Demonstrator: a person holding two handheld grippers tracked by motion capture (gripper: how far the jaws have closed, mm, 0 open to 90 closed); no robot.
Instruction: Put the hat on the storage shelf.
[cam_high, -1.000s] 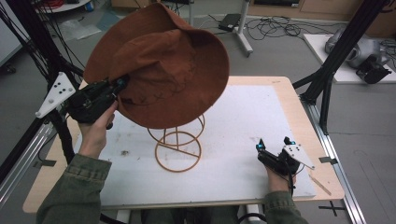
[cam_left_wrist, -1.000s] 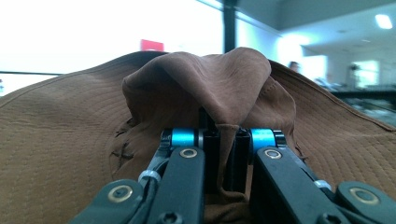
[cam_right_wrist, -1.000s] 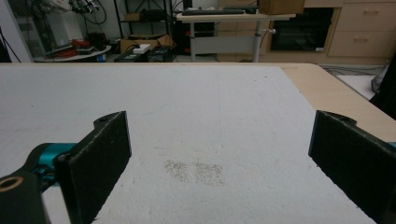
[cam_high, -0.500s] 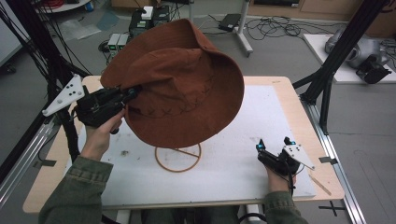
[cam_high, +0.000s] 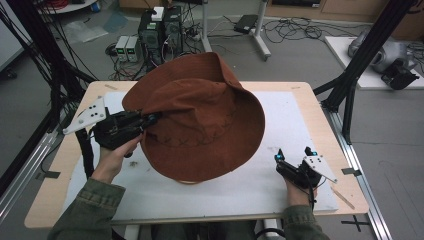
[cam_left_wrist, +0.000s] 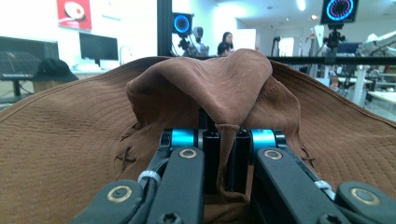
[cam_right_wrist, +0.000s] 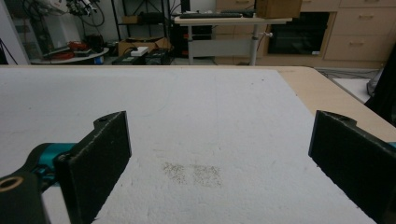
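Your left gripper (cam_high: 150, 119) is clamped on a fold of the brown suede cowboy hat's (cam_high: 200, 120) brim at frame centre-left, hat over the white mat (cam_high: 300, 125), while your right gripper (cam_high: 292, 160) rests lower right, jaws spread wide on nothing; no readable labels or writing.

The high view is dim and soft, the hat (cam_high: 200, 125) throwing little shadow on the white mat (cam_high: 280, 125), while ceiling lights (blown out to glare) brighten the left gripper view's blurred background.
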